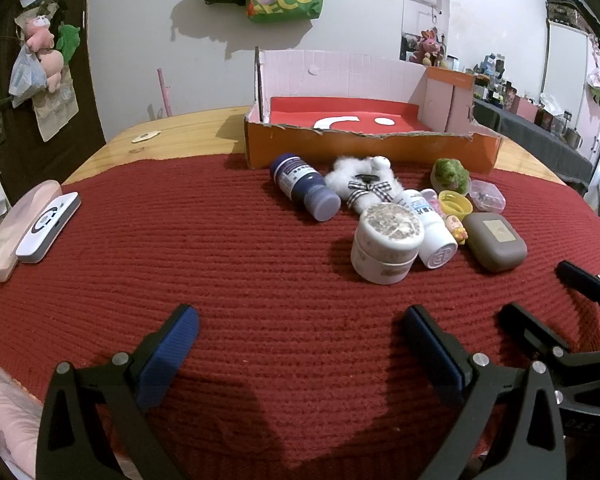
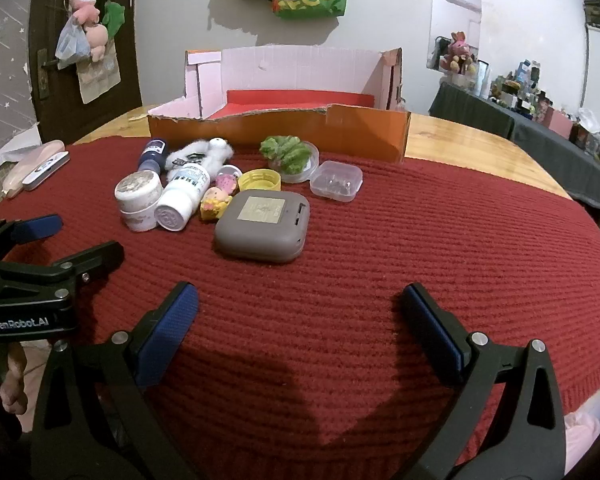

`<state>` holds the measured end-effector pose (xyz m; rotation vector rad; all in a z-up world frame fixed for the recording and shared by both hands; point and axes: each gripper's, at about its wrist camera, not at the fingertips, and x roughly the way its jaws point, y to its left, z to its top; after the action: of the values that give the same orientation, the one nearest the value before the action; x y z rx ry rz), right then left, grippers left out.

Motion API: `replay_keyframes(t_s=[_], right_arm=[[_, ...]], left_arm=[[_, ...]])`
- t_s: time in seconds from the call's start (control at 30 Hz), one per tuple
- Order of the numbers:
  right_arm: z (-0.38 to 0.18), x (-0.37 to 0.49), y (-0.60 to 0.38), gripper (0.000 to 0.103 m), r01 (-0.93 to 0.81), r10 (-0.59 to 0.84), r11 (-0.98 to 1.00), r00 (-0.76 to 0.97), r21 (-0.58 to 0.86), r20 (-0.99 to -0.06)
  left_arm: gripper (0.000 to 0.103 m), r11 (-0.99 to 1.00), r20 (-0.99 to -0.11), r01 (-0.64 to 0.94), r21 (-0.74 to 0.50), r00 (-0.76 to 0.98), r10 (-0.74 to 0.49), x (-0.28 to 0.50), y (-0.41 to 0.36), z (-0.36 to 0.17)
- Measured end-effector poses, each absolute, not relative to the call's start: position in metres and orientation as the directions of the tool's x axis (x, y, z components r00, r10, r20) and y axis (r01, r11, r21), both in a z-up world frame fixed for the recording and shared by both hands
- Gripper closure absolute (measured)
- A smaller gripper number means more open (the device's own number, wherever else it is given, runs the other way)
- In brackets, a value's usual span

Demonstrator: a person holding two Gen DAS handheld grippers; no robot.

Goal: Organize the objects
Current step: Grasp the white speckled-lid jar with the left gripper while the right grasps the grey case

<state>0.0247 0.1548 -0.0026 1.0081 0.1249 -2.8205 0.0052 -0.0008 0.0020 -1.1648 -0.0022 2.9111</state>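
Left tool [image 1: 300, 316] spread wide, nothing between the blue pads, hovering low over the red knit mat [image 1: 220, 260]. Right tool [image 2: 300, 296] same: released, empty, just beside the left one.

Clutter sits in one cluster on the mat, ahead of both tools, in front of the orange cardboard box [image 2: 284, 132]:
- grey rounded case [image 2: 262, 226], nearest the right tool, lying flat
- white jar [image 1: 386, 244] upright, touching a white bottle [image 1: 430, 226] lying on its side
- dark blue bottle [image 1: 304, 186] on its side, next to a white plush toy [image 1: 364, 182] with checked bow
- yellow cap [image 2: 259, 180], small yellow figurine [image 2: 215, 202], pink round item [image 2: 227, 180], too small to identify
- green fuzzy thing in a clear dish [image 2: 290, 156], touching or nearly touching the box front
- clear plastic case [image 2: 336, 181] with small contents, right edge of the cluster

Box is open-topped, red liner inside, front wall torn along the top edge. It stands on the wooden desk [image 2: 460, 136] at the mat's far edge.

Far left of the mat: white device [image 1: 48, 226] lying on a pink case [image 1: 12, 232].
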Motion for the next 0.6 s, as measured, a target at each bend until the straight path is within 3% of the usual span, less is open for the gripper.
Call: replay_keyframes(t_s=[0.4, 0.6], right_arm=[[0.017, 0.016, 0.164, 0.001, 0.159, -0.156, -0.986, -0.742, 0.054, -0.651], [0.020, 0.006, 0.157, 0.016, 0.189, -0.178, -0.980, -0.727, 0.056, -0.664]], left_arm=[[0.001, -0.999, -0.705, -0.031, 0.032, -0.709, -0.001, -0.004, 0.005, 0.008], [0.010, -0.997, -0.703, -0.071, -0.001, -0.709, 0.051, -0.008, 0.011, 0.014]])
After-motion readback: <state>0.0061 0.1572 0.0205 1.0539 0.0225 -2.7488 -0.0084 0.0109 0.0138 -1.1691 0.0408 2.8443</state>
